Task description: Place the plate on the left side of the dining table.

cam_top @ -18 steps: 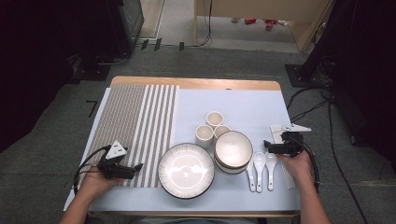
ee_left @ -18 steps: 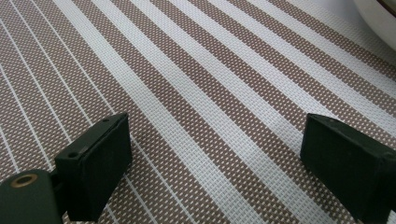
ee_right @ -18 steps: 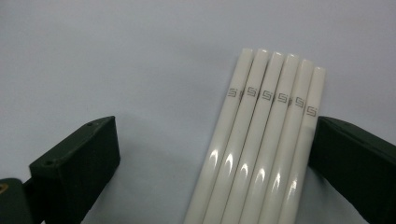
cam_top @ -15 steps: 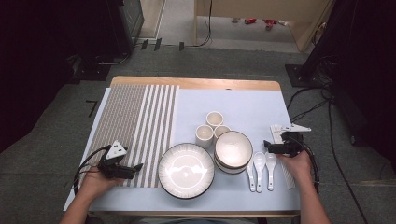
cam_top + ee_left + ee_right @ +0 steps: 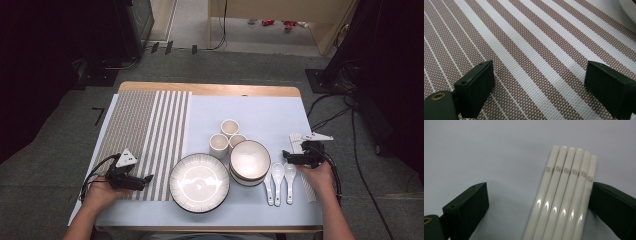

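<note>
Chopsticks (image 5: 564, 195), six white sticks side by side, lie on pale blue cloth at right table edge, between jaws of right tongs (image 5: 536, 207). Left tongs (image 5: 536, 85) released, empty, over striped mat (image 5: 529, 50). Right tongs released too, right jaw almost touching outer stick. Risk: closing now pinches whole bundle, smooth sticks roll, scatter or slip toward spoons (image 5: 280, 175).

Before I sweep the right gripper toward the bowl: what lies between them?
In the high view, two white spoons lie between the right gripper and the bowl.
</note>
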A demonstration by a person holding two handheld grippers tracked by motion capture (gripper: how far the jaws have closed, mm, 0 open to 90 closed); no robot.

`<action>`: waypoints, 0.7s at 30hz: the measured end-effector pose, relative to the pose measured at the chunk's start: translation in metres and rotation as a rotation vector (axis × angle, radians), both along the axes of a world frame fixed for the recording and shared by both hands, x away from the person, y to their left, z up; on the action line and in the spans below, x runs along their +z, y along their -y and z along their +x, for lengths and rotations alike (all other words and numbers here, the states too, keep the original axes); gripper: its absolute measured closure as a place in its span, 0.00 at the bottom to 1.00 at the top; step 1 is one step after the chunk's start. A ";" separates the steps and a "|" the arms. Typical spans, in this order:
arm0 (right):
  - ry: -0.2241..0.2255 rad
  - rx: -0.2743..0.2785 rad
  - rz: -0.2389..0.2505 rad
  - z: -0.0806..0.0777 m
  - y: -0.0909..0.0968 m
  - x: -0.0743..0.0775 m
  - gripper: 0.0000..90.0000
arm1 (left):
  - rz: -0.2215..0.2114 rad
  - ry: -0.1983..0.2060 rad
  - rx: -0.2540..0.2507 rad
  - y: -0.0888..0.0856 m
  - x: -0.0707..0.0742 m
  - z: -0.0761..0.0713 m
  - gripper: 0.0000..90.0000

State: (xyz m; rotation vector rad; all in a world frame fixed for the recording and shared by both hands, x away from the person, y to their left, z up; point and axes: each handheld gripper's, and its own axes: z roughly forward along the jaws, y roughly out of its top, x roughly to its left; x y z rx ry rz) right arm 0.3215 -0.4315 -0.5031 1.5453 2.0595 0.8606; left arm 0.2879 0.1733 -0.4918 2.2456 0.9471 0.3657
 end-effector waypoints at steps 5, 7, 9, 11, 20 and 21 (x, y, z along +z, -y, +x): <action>-0.003 -0.035 0.004 -0.001 0.002 0.003 0.13 | -0.004 0.005 0.011 -0.001 0.002 0.000 0.19; -0.004 -0.043 0.007 -0.001 0.003 0.004 0.15 | -0.015 0.008 0.001 -0.002 0.002 0.000 0.26; -0.006 -0.049 0.016 -0.001 0.004 0.004 0.16 | -0.016 0.010 -0.005 -0.001 0.003 0.000 0.27; -0.006 -0.050 0.009 -0.001 0.003 0.005 0.16 | -0.015 0.010 -0.002 -0.001 0.003 0.000 0.28; 0.009 -0.056 0.014 -0.002 0.006 0.008 0.18 | -0.020 -0.004 0.009 -0.003 0.004 0.002 0.29; 0.009 -0.061 0.020 -0.002 0.007 0.009 0.18 | -0.024 -0.008 0.011 -0.003 0.005 0.002 0.29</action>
